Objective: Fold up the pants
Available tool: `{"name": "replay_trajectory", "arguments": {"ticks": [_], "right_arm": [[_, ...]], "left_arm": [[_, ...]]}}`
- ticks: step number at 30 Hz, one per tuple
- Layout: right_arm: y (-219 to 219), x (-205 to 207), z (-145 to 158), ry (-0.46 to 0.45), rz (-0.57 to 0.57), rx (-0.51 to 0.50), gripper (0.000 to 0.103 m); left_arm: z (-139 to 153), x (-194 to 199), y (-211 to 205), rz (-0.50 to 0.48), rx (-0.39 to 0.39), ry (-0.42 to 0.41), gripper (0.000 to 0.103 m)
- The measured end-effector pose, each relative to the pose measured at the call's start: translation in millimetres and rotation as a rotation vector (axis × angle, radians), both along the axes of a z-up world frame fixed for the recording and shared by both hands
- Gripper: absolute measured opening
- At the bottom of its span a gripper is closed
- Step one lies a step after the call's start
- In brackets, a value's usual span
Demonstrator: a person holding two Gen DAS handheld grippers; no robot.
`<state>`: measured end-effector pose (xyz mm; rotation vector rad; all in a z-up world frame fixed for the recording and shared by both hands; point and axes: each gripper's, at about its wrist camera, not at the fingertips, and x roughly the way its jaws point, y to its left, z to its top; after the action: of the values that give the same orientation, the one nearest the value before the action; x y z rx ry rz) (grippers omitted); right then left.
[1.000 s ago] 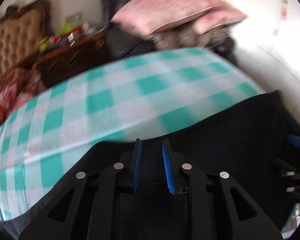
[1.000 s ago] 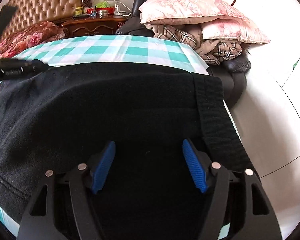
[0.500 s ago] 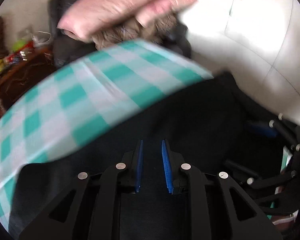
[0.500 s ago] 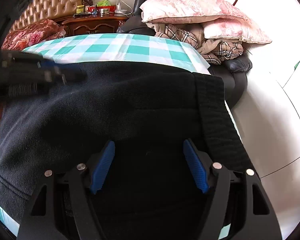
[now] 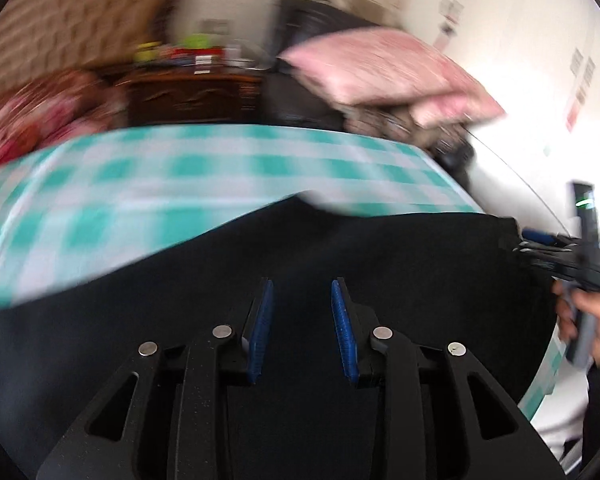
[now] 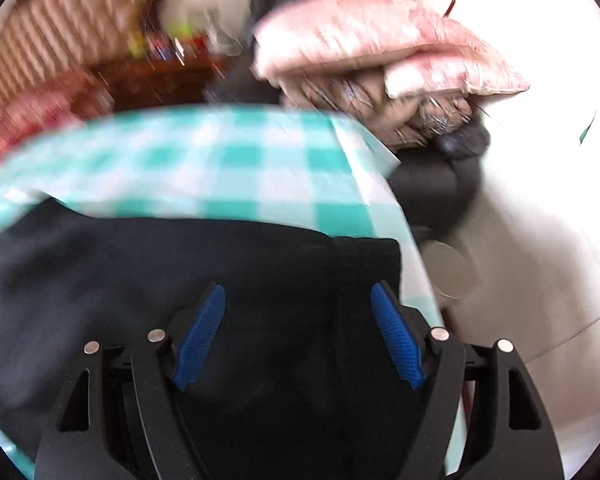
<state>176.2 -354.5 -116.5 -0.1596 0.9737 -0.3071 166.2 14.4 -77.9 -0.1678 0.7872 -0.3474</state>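
Black pants (image 5: 340, 264) lie spread on a bed with a green-and-white checked sheet (image 5: 148, 184). My left gripper (image 5: 302, 294) hovers over the middle of the cloth. Its jaws are opening, and only the flat cloth below shows in the narrow gap. At the far right of the left wrist view, a hand (image 5: 596, 320) holds my right gripper (image 5: 540, 246) at the pants' edge. In the right wrist view, the right gripper (image 6: 298, 292) stands wide over the pants (image 6: 160, 280) near the ribbed waistband (image 6: 366, 264). Its jaws are still opening, with nothing pinched.
Pink pillows (image 6: 364, 44) and a plaid blanket (image 6: 384, 108) are piled on a dark chair (image 6: 440, 188) beyond the bed. A wooden nightstand (image 5: 196, 92), a tufted headboard (image 5: 72, 36) and a floral pillow (image 5: 40, 116) stand at the back left. The bed's right edge drops to a white floor (image 6: 540, 240).
The left wrist view has swung back to the left, and its pads stand wider apart. The right gripper has drawn back, with more checked sheet showing, and the left gripper has left its view.
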Motion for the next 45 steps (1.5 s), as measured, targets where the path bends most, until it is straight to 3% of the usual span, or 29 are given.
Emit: {"name": "replay_trajectory", "arguments": {"ticks": [5,7,10,11,12,14,17,20,23,27,30,32,35,36,38,40,41,42,45], "right_arm": [[-2,-11,6,-0.060,-0.026,0.025,0.082],[10,-29,22,-0.127,-0.016,0.057,0.083],[43,-57,35,-0.195,0.068,0.091,0.083],[55,-66,37,-0.212,0.086,0.100,0.084],[65,-73,39,-0.226,0.100,0.106,0.085],[87,-87,42,-0.246,0.127,0.128,0.085],[128,-90,41,-0.227,0.224,0.220,0.085],[188,-78,41,-0.176,0.370,0.288,0.085],[261,-57,40,-0.163,0.500,0.232,0.085],[351,-19,22,-0.090,0.603,0.239,0.083],[396,5,-10,-0.015,0.606,0.093,0.083],[404,11,-21,0.037,0.554,0.085,0.078],[407,-3,11,0.031,0.494,0.025,0.078],[409,-15,35,0.017,0.488,-0.018,0.079],[401,-34,77,0.021,0.504,-0.006,0.081],[383,-54,124,0.076,0.502,0.109,0.085],[375,-64,146,0.115,0.510,0.145,0.085],[367,-74,170,0.136,0.529,0.157,0.085],[345,-97,233,0.080,0.534,0.115,0.085]], "left_arm": [[-20,-69,150,0.340,0.017,0.006,0.030],[-33,-88,194,0.427,0.082,0.030,0.030],[-47,-96,233,0.473,0.121,0.069,0.031],[-52,-99,248,0.542,0.185,0.093,0.030],[-50,-107,268,0.615,0.201,0.082,0.029],[-45,-119,298,0.678,0.121,0.061,0.029],[-35,-132,318,0.724,0.151,0.029,0.029],[-29,-148,334,0.707,0.065,0.000,0.029],[-23,-170,344,0.748,0.084,-0.035,0.029],[-29,-191,369,0.818,0.055,-0.022,0.029],[-30,-209,381,0.842,0.030,-0.026,0.029],[-30,-216,386,0.862,0.004,-0.024,0.029],[-31,-220,386,0.866,-0.017,-0.016,0.031],[-31,-219,385,0.865,-0.029,-0.007,0.035],[-29,-213,378,0.871,-0.028,0.031,0.044],[-25,-205,365,0.858,0.020,0.071,0.049],[-22,-200,356,0.847,0.050,0.109,0.058],[-19,-194,346,0.845,0.085,0.154,0.065],[-10,-182,316,0.830,0.209,0.230,0.078]]}}
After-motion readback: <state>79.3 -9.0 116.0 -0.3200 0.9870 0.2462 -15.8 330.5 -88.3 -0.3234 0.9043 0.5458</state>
